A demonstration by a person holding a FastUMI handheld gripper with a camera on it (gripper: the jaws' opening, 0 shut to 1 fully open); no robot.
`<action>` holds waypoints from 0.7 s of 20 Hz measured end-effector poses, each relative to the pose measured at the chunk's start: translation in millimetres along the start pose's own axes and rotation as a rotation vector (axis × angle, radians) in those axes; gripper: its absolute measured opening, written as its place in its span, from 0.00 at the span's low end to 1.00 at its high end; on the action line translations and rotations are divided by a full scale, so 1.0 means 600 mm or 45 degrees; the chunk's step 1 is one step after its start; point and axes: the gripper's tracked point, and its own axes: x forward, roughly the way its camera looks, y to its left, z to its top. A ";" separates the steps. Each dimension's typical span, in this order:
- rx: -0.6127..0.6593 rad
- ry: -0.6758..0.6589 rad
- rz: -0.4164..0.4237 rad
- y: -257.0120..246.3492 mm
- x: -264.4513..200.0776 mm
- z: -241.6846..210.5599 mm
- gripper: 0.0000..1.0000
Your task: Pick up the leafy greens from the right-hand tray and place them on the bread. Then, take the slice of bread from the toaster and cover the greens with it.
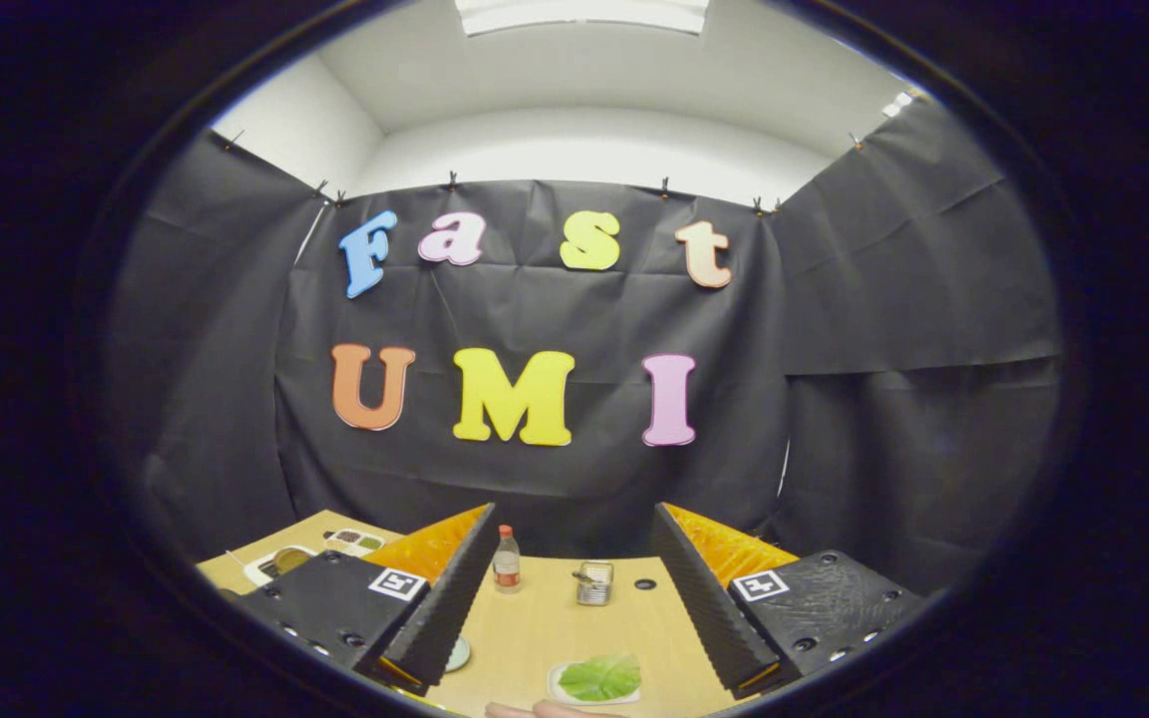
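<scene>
My gripper (572, 598) stands open, its two black ribbed fingers (445, 598) wide apart above the wooden table (555, 618), with nothing between them. The leafy greens (599, 678) lie on a small white tray (563, 691) on the table, low between the fingers and nearest to me. A small metal toaster (593, 582) stands farther off near the table's back edge, between the fingers. I cannot tell whether a slice of bread sits in it.
A small bottle with a red cap (506, 560) stands left of the toaster. White trays (280, 563) with food lie on the table beyond the left finger. A small round dish (459, 653) peeks out beside the left finger. A person's hand (545, 710) shows just below the greens' tray.
</scene>
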 end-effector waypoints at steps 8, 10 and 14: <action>0.032 0.059 0.098 -0.021 0.016 -0.055 0.95; 0.013 0.074 0.103 -0.038 0.035 -0.082 0.95; -0.024 0.189 0.104 -0.081 0.081 -0.182 0.95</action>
